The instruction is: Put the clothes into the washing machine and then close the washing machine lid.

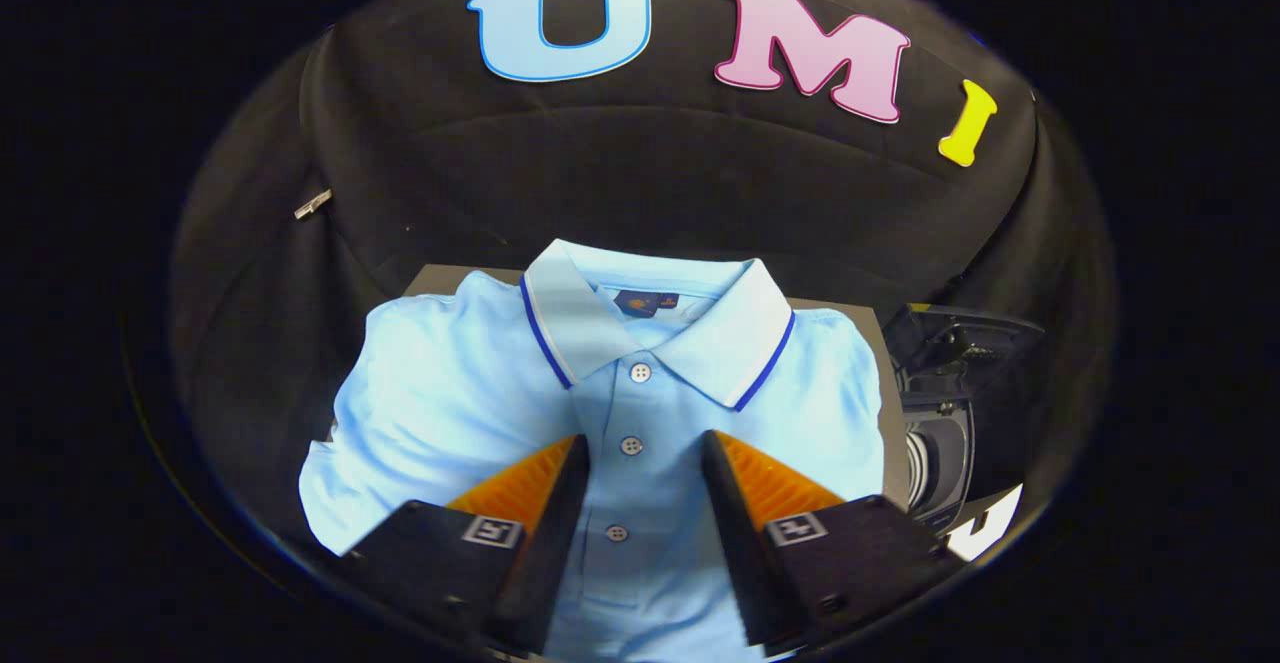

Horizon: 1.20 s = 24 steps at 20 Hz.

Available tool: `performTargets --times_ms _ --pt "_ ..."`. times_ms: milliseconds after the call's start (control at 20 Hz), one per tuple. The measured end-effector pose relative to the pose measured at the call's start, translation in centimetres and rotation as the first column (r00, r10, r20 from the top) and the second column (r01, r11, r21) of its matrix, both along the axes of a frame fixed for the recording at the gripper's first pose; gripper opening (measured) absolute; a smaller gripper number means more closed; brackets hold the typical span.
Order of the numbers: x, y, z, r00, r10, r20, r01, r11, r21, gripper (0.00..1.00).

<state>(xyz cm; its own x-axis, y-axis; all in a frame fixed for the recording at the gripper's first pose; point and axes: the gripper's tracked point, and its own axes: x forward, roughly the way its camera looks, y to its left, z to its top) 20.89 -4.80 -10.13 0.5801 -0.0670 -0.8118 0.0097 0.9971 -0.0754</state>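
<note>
Polo shirt, light blue, lies spread front-up on a flat grey surface, whose far edge shows behind the shoulders. Its collar, paler than the body and edged with a dark blue stripe, points away from the gripper toward the black cloth wall of the booth. A small dark label sits inside the neck. The button placket runs down the middle of the shirt; three buttons are visible along it, the top one just below the collar, the second level with the fingertips, the third between the fingers. One sleeve spreads out to the left of the fingers and reaches the near edge of the surface.

Gripper hangs above the shirt's chest with its two fingers set apart, the jaws open to a moderate gap. The placket passes through that gap. Neither finger can be seen to press the fabric; whether the tips touch the cloth cannot be told.

Washing machine, a dark body with a round opening partly visible, stands just beside the surface, to the right of the shirt and of the right finger. Its lid position is unclear. A small metal clip is fixed to the cloth wall far to the left, well apart from the shirt.
</note>
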Motion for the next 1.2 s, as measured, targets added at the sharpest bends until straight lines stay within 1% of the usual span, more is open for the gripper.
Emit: performTargets --times_ms 50,100,200,350,650,900,950,1000,1200 --pt "-0.16 0.05 -0.01 1.0 0.011 -0.024 -0.011 1.0 0.003 0.65" --pt "0.08 -0.21 0.25 0.999 0.017 -0.037 -0.017 1.0 -0.01 0.64" --pt "0.28 -0.65 0.14 0.998 0.032 -0.05 -0.033 0.999 -0.02 0.28" --pt "0.1 -0.68 0.1 0.998 0.027 -0.056 -0.028 0.999 -0.021 0.28" --pt "0.11 -0.71 0.08 0.999 0.028 -0.019 -0.029 0.998 -0.054 0.28" --pt "0.09 -0.76 0.12 1.0 0.022 0.0 -0.022 0.998 -0.053 0.28" --pt "0.18 -0.55 0.35 0.999 0.032 0.025 -0.031 0.998 -0.051 0.17" --pt "0.15 -0.66 0.25 0.999 0.036 0.024 -0.034 0.998 -0.057 0.06" --pt "-0.19 -0.76 0.37 0.999 0.011 0.03 -0.009 0.998 -0.067 0.06"
